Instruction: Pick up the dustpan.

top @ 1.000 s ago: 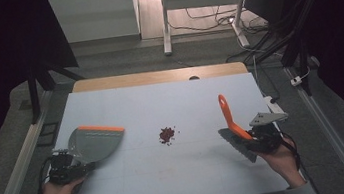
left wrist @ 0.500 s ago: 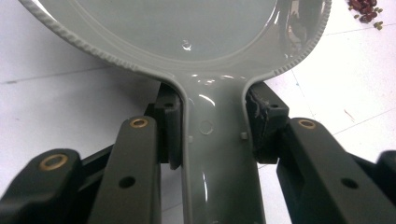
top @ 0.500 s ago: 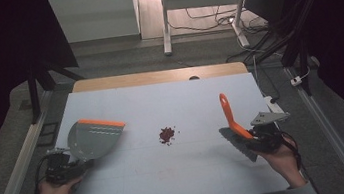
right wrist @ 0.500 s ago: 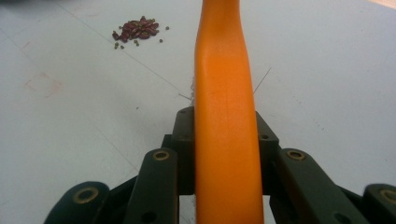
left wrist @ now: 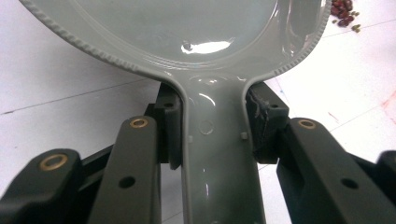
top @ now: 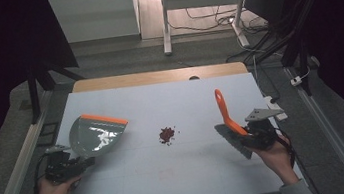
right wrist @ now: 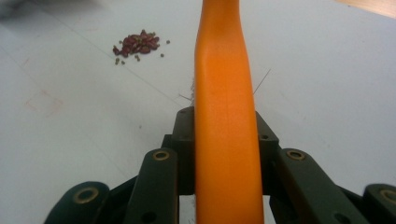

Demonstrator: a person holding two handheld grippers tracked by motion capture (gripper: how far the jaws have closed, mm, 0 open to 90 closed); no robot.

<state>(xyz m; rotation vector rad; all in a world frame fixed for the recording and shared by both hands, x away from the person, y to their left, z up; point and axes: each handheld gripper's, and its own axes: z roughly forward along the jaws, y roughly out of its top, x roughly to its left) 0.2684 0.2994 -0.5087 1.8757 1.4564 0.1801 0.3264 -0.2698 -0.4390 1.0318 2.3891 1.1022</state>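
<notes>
A fixed overhead camera looks forward and down across the whole pale surface from the person's side. Each gripper-mounted camera sits low and close, looking along its own jaws. All three views share the small pile of beans.

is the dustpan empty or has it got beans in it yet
Empty. The grey dustpan, held by the left gripper, shows a bare glossy inside in the left gripper view, and the beans lie in a pile on the table.
</notes>
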